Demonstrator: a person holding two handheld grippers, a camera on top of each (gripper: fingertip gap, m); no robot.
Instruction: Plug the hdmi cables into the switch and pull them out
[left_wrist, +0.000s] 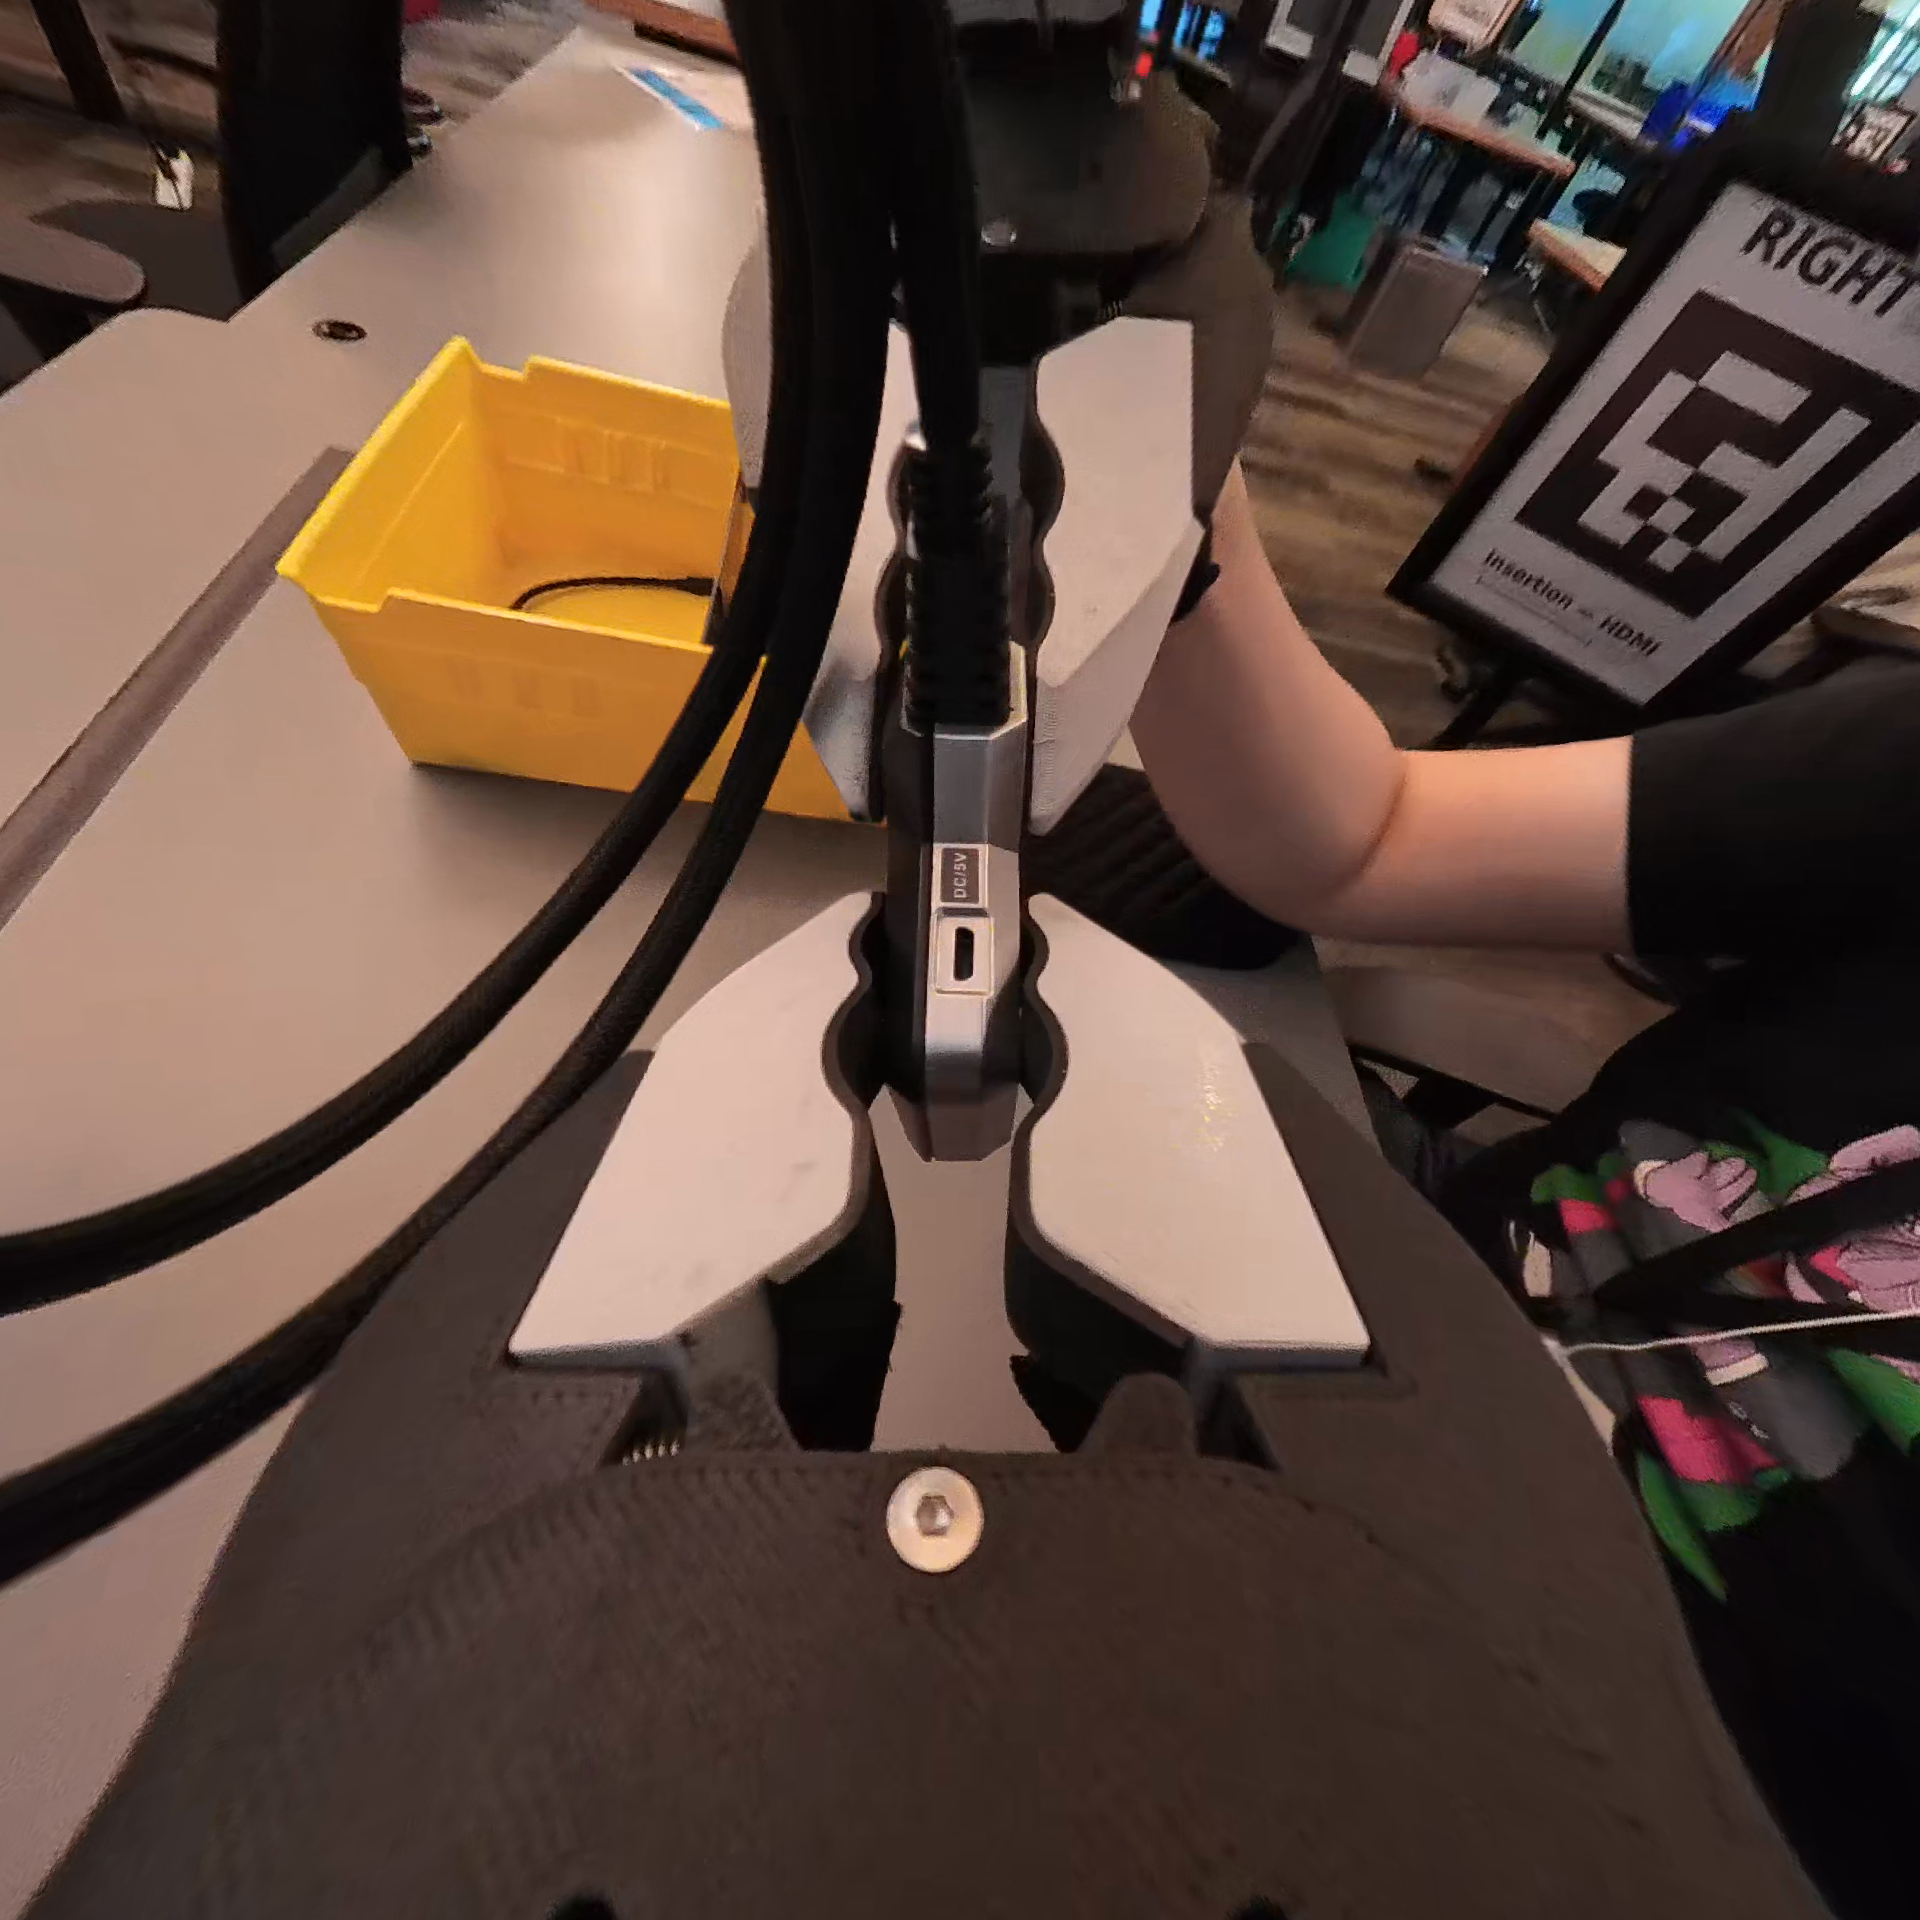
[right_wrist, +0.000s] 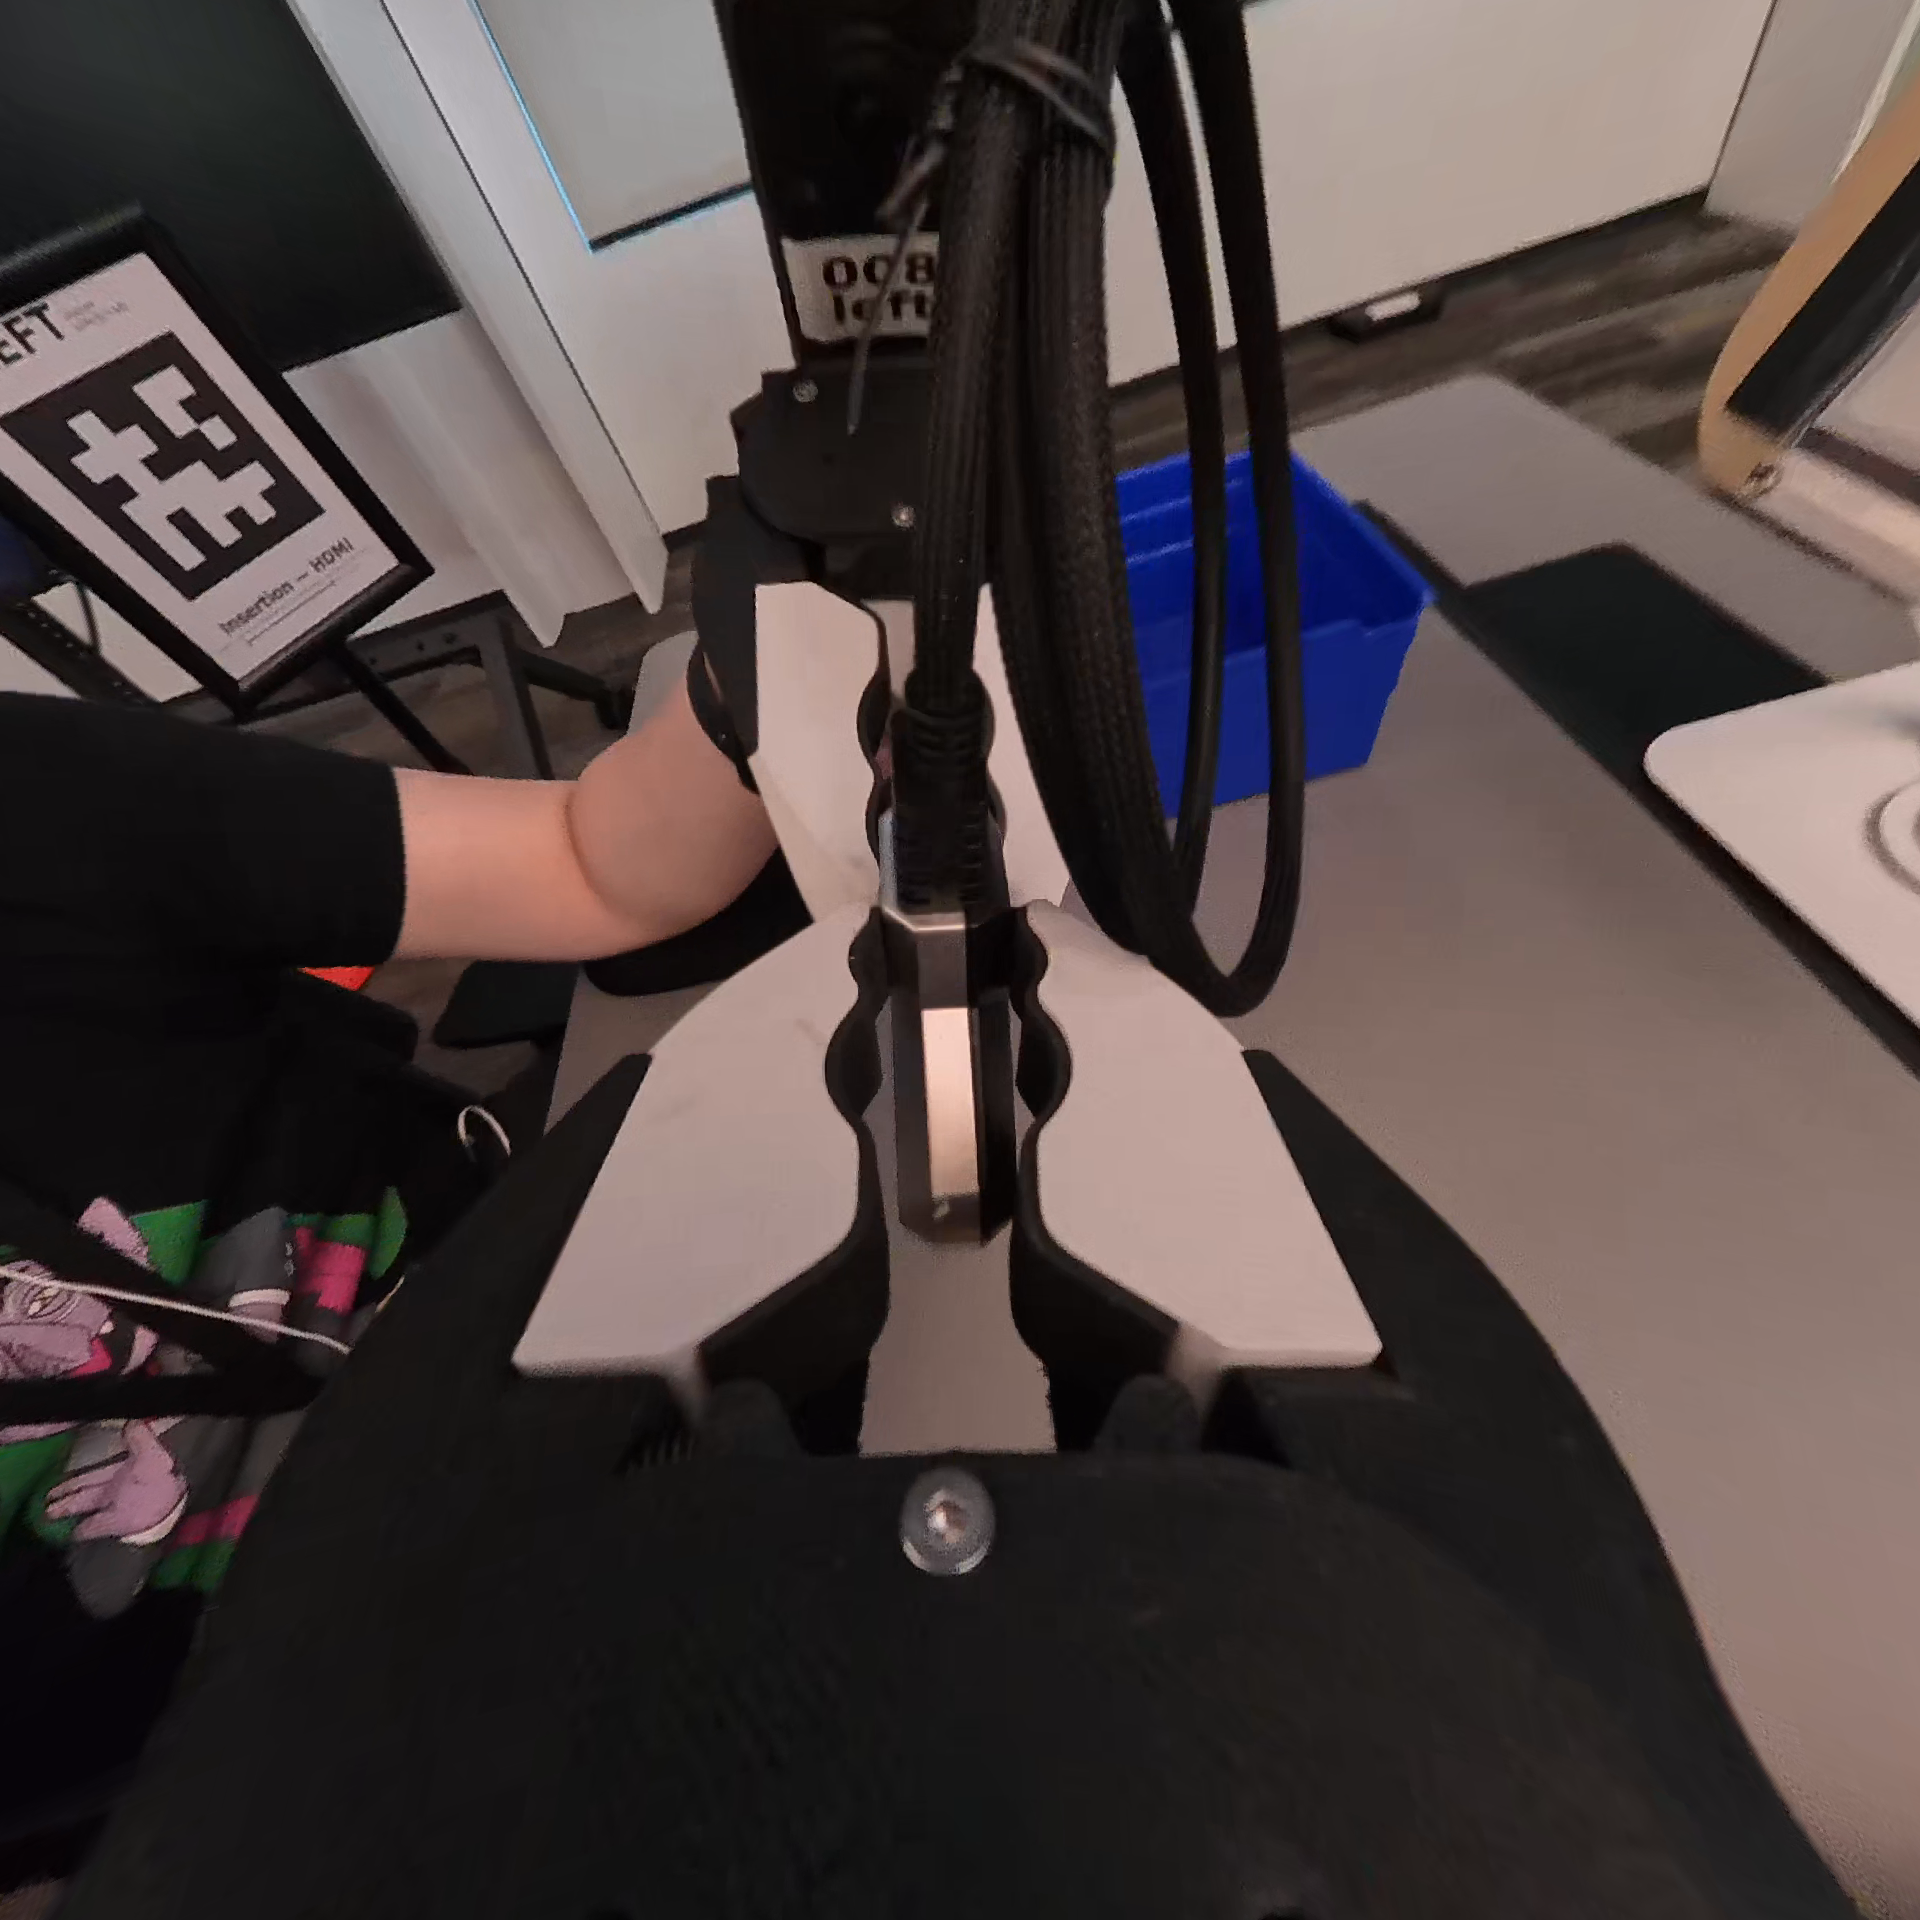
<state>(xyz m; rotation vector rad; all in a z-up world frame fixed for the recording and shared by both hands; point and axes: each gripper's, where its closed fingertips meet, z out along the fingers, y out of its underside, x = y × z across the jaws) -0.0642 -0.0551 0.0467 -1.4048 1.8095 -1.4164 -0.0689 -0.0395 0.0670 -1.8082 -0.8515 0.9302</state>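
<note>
A grey metal HDMI switch (left_wrist: 961, 1039) stands upright above the table, its narrow edge with a small port facing the left wrist view. My left gripper (left_wrist: 956, 935) is shut on it, both pads against its flat faces. My right gripper (left_wrist: 951, 790) faces it from the far side and flanks the switch's upper part. In the right wrist view my right gripper (right_wrist: 945, 956) is shut on the same switch (right_wrist: 940, 1091), with the left gripper (right_wrist: 935, 831) beyond it. A black plug with a ribbed strain relief (left_wrist: 951, 582) sits in the switch's top, also in the right view (right_wrist: 935, 790). Black braided cables (left_wrist: 665, 831) loop down from above.
A yellow bin (left_wrist: 499, 623) with a cable inside stands on the grey table (left_wrist: 260, 935). A blue bin (right_wrist: 1299, 644) stands on the other side. Framed marker boards (left_wrist: 1714, 447) (right_wrist: 177, 468) stand beside the table. A person's arm (left_wrist: 1351, 810) is close. A white pad (right_wrist: 1787, 831) lies at the right. Both grippers' tips are close together, under 4 cm apart.
</note>
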